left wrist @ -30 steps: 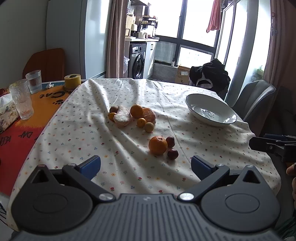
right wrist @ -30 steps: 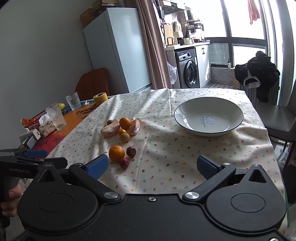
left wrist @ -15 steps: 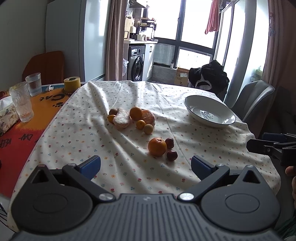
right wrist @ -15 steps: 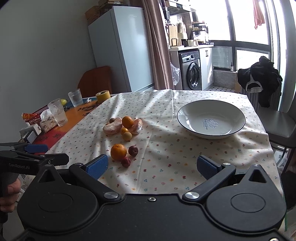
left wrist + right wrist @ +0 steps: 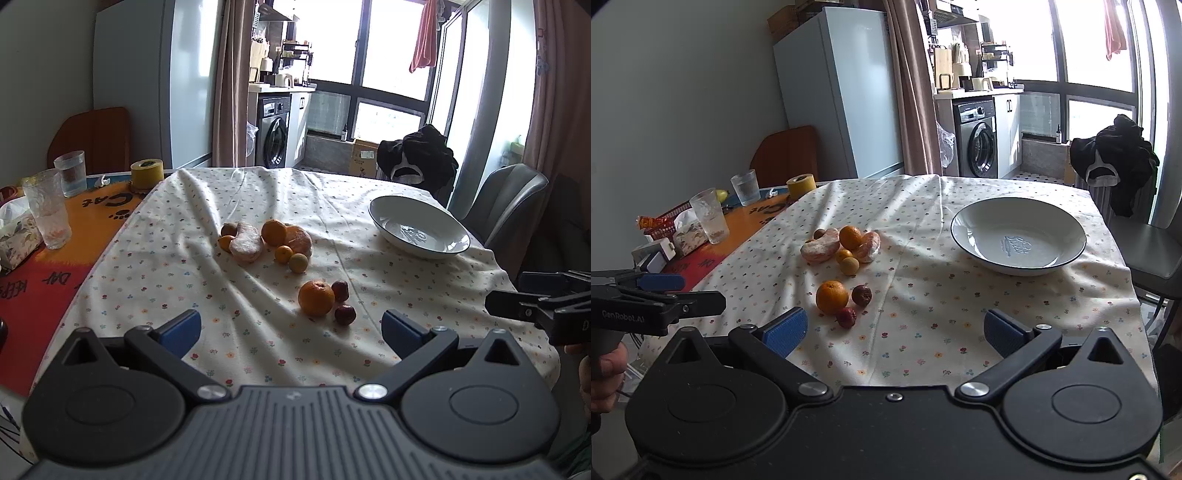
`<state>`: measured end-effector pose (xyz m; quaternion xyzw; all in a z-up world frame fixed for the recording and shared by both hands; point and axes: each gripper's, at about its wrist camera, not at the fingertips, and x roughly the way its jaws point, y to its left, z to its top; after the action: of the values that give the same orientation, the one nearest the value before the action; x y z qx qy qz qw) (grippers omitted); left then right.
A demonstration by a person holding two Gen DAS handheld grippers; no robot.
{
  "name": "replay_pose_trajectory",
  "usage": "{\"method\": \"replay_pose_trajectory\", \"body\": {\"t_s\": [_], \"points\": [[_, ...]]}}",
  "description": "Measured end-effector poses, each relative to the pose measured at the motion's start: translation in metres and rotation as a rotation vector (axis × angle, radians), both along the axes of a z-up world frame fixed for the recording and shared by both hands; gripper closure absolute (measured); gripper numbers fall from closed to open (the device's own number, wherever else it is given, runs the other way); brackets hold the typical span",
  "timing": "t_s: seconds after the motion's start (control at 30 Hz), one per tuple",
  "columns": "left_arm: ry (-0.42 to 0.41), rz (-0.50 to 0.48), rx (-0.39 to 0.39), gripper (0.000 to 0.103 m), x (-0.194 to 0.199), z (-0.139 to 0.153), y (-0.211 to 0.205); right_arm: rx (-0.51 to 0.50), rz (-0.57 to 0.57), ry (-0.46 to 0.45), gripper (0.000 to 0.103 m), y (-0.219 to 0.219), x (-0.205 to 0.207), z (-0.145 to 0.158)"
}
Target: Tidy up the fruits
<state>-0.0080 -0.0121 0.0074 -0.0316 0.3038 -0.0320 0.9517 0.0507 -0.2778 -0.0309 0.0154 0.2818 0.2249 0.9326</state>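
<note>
A large orange lies on the flowered tablecloth with two dark red fruits beside it. Farther back sits a cluster of oranges, small yellow fruits and two pale powdery pieces. An empty white bowl stands to the right. My left gripper is open, short of the large orange. My right gripper is open too, near the table's front edge.
Two glasses, a yellow tape roll, and a tissue box stand on the orange mat at left. A grey chair with dark clothing behind it stands at right. A hand holds the left gripper.
Both grippers have pulled back and tilted slightly up, so the fruits and bowl sit a little lower in both views. Nothing on the table has moved.
</note>
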Motion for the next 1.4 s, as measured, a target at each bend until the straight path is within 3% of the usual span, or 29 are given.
{"method": "replay_pose_trajectory", "body": {"t_s": [0.9, 1.4], "points": [[-0.002, -0.008, 0.006, 0.0, 0.0, 0.002, -0.001, -0.009, 0.013, -0.015, 0.0, 0.002, -0.002, -0.002], [0.019, -0.013, 0.031, 0.0, 0.017, -0.025, -0.005, 0.002, 0.072, 0.028, 0.0, 0.009, 0.015, -0.026]]}}
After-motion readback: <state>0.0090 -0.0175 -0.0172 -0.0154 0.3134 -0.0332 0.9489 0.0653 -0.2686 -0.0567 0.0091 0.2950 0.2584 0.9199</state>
